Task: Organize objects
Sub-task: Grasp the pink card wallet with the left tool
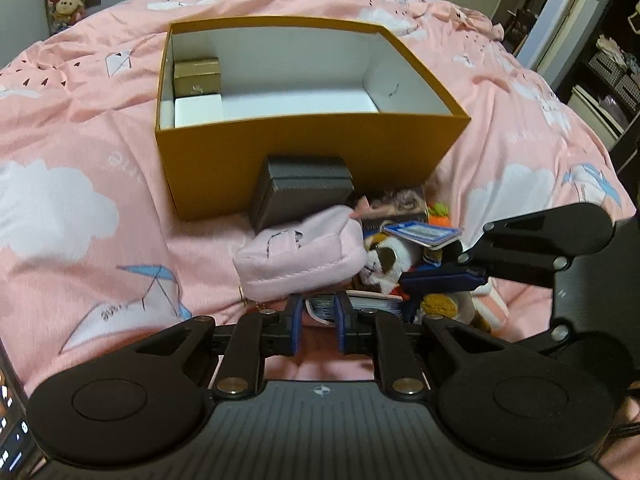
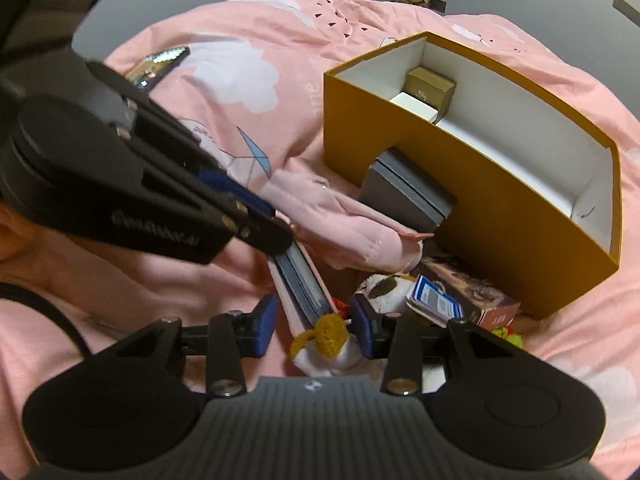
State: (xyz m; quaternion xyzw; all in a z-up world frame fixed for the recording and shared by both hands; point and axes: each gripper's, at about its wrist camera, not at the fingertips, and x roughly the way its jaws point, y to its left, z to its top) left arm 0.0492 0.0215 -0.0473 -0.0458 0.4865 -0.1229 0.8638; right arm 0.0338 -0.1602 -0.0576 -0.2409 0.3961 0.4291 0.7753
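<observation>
Pink cloud-print bedding [image 1: 100, 128] covers the bed under my rig, and on it stands an open orange box [image 1: 304, 160] with white inner walls. Inside, at one end, I see a small gold box [image 1: 197, 77] and a white box [image 1: 199, 111] just beside it. A dark grey case [image 1: 300, 192] leans against the orange box's outer wall. Just in front lies a pink pouch [image 1: 302, 258], then a jumble: a brown-and-white plush dog [image 1: 384, 260], a blue-edged card [image 1: 426, 234] and a pink-covered booklet [image 2: 304, 284]. My left hand-held gripper [image 1: 316, 322] has its jaws a narrow gap apart over the booklet's edge, gripping nothing that I can make out. My right hand-held gripper [image 2: 316, 322] is spread wider, either side of a mustard-and-white plush toy [image 2: 326, 340], its pads not pressing it.
</observation>
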